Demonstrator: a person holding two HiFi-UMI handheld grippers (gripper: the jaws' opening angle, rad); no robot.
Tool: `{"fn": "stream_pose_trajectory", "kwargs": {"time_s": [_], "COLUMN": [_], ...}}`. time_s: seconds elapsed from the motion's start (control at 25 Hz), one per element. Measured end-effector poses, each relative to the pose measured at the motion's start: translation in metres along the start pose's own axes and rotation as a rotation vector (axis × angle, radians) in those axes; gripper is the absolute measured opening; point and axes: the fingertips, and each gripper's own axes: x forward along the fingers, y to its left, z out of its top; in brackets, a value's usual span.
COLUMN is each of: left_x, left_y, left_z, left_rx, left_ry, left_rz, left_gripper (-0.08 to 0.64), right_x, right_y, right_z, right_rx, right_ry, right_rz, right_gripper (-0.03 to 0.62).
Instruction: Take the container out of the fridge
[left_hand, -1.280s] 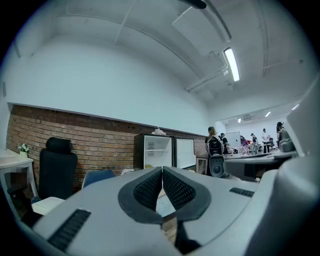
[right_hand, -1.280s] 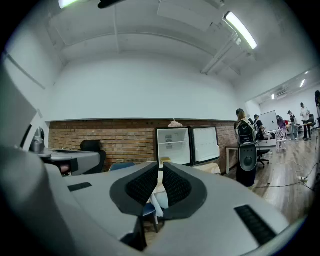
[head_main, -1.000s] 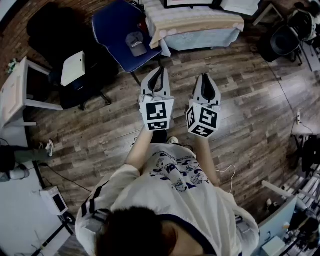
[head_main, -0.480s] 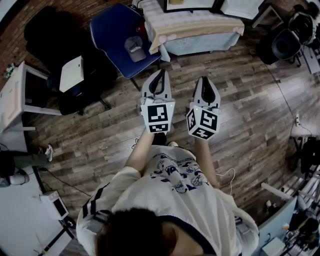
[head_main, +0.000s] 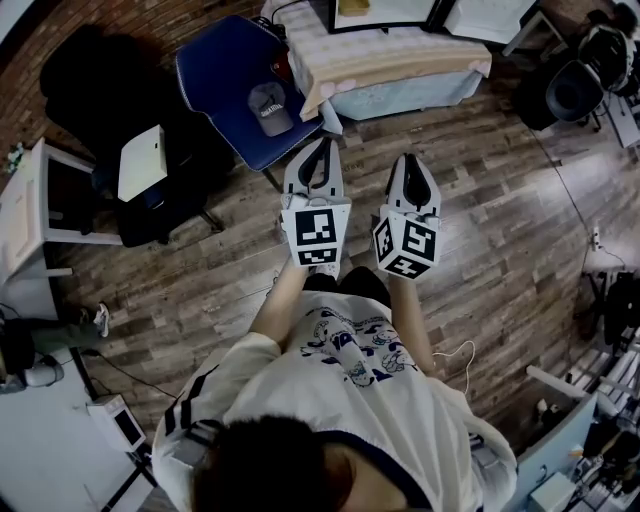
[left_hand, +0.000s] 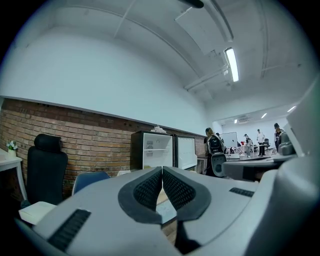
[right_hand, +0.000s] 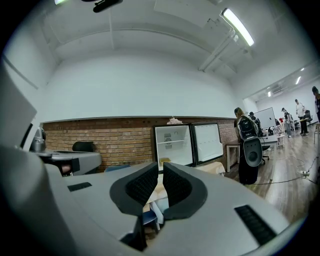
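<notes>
The left tongs (left_hand: 162, 171) are pressing their pads together on nothing; the right tongs (right_hand: 161, 169) are likewise clenched and carrying nothing, with only a slit showing between the pads; both are pointing toward the fridge (right_hand: 173, 144), which is standing well off against the brick wall (right_hand: 100, 135) with its door (right_hand: 207, 141) hanging open to the fridge's right. The container (right_hand: 164, 160), as I am taking the small yellowish thing low inside the fridge to be, is showing too small to tell its make; I am judging it light and stiff, perhaps slick with cold, so gripping it squarely across its side walls is looking safest. A cloth-covered table (head_main: 400, 55) is standing under or just before the fridge, I cannot tell which; a blue chair (head_main: 235, 75) bearing a cap (head_main: 268, 105) is sitting before the fridge's left side, crowding the approach; people (right_hand: 243, 131) are standing off to the fridge's right.
</notes>
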Motion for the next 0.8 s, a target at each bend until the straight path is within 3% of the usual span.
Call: {"fn": "stream_pose_trajectory", "kwargs": {"time_s": [0.48, 0.8], "left_x": [0.041, 0.097], "left_y": [0.010, -0.003], "left_z": [-0.011, -0.015], "left_rx": [-0.023, -0.020], "left_ry": [0.034, 0.051], "left_rz": [-0.003, 0.016], "left_gripper": [0.020, 0.020], "right_x": [0.039, 0.089], "right_y": [-0.008, -0.038], "right_z": [-0.008, -0.007], "right_rx": [0.003, 0.007], "right_ry": [0.037, 0.050], "right_rz": [-0.008, 0.023], "right_gripper": [0.051, 0.051]}}
